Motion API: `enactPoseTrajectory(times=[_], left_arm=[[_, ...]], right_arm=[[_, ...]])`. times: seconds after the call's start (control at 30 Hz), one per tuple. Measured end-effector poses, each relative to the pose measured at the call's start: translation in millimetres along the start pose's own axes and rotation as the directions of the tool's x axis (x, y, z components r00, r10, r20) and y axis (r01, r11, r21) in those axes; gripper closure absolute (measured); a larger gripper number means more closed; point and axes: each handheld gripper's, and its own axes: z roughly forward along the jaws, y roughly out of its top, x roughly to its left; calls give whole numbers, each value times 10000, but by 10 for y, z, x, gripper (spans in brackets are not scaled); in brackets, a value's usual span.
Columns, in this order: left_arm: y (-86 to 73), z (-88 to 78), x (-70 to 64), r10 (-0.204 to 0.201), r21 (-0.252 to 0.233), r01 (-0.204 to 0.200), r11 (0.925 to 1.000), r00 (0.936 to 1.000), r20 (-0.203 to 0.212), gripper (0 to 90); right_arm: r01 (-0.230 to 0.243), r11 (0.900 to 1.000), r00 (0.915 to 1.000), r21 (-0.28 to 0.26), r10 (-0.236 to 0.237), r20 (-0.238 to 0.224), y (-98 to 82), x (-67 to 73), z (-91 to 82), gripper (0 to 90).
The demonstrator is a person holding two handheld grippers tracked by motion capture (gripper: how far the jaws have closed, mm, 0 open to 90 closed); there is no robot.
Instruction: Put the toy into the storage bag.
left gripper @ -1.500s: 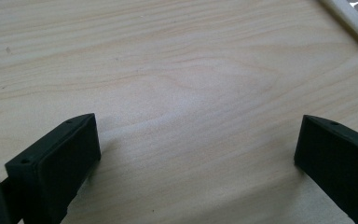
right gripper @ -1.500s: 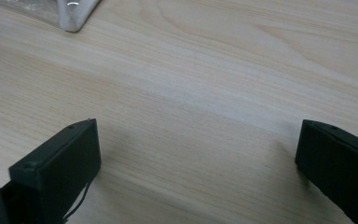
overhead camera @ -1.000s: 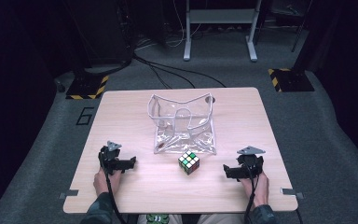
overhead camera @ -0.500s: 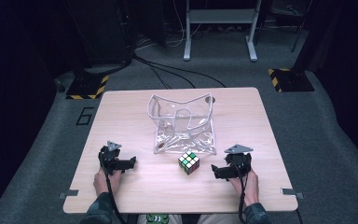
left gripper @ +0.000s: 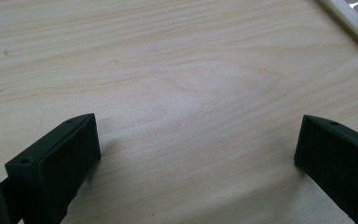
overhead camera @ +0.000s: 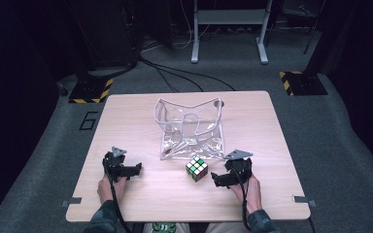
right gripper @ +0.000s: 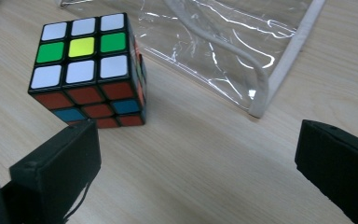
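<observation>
Right tool point(overhead camera: 219, 178) jaws wide apart, holding nothing, low over the surface point(overhead camera: 141, 204) near its front edge. Rubik's cube point(overhead camera: 196, 168) sits just to this tool's left, close to the left jaw but apart from it, right of centre, just in front of the clear plastic pouch point(overhead camera: 190, 130). Left tool point(overhead camera: 135, 170) also wide apart, empty, well apart from the cube. Right hand nearer; a short leftward reach should bracket the cube.

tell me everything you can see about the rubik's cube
The rubik's cube is a scrambled three-by-three puzzle that looks like black plastic with glossy stickers. Its top shows white and green squares around a yellow centre; one side is mostly red with two blue. It sits flat on the wooden table, just in front of the clear plastic bag, with the open right gripper close beside it, not gripping it.
</observation>
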Motion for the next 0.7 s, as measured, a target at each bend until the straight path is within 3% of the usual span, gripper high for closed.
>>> enactPoseTrajectory(times=[0.7], left_arm=[[3,1,3,38,11,-38,10000,10000,-13,0]], right_arm=[[827,9956,9945,440,-796,-678,180,363,256,0]])
